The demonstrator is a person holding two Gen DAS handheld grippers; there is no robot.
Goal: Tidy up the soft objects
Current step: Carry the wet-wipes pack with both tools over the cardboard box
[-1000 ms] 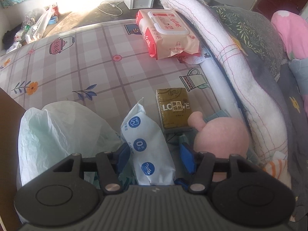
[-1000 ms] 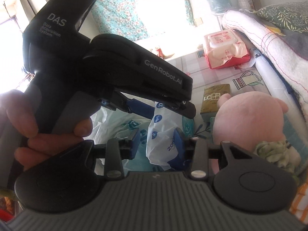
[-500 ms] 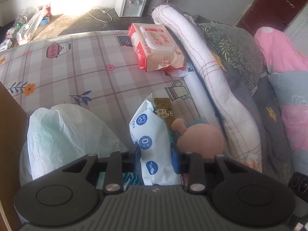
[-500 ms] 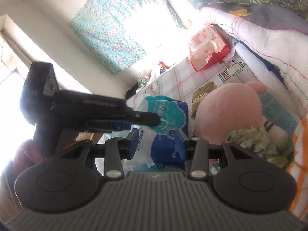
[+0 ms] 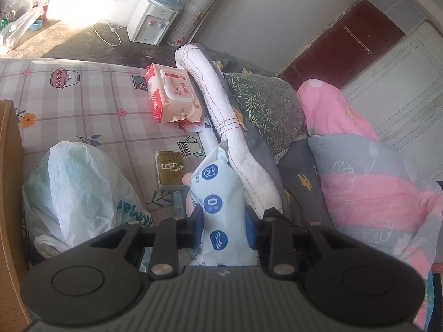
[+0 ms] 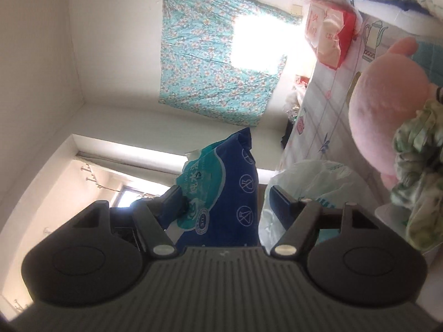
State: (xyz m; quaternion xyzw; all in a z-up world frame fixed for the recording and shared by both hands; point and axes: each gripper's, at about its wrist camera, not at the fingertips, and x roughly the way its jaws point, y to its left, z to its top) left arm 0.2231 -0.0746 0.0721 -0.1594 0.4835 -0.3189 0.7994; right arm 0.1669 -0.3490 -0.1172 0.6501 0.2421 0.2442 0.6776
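The blue-and-white wipes pack [image 5: 221, 207] stood upright between the fingers of the left tongs [image 5: 223, 222], which were clenched on its sides, and it hung lifted off the bed [image 5: 83, 105] just in front of the rolled white towel [image 5: 221, 110]. In the right wrist view the same pack [image 6: 229, 191] lay between the fingers of the right tongs [image 6: 225, 203]; their jaws stood spread, with a clear gap on the pack's right side, so they looked released rather than gripping. One blue pad of the left tongs appeared to press the pack from the far side there.

Around it, the pink plush toy [image 6: 387, 88] lay on the bed beside a crumpled green-patterned cloth [image 6: 418, 182]. Further out sat the gold tissue pack [image 5: 170, 168], the red wipes pack [image 5: 171, 96] and a pale plastic bag [image 5: 77, 182], all well apart from one another on the plaid sheet.

Judged from this, the tidying was at an early stage: one pack was in hand and bound for somewhere, while the toy, the cloth and the other packs lay scattered and ungrouped. No gathering spot could be told from the views.
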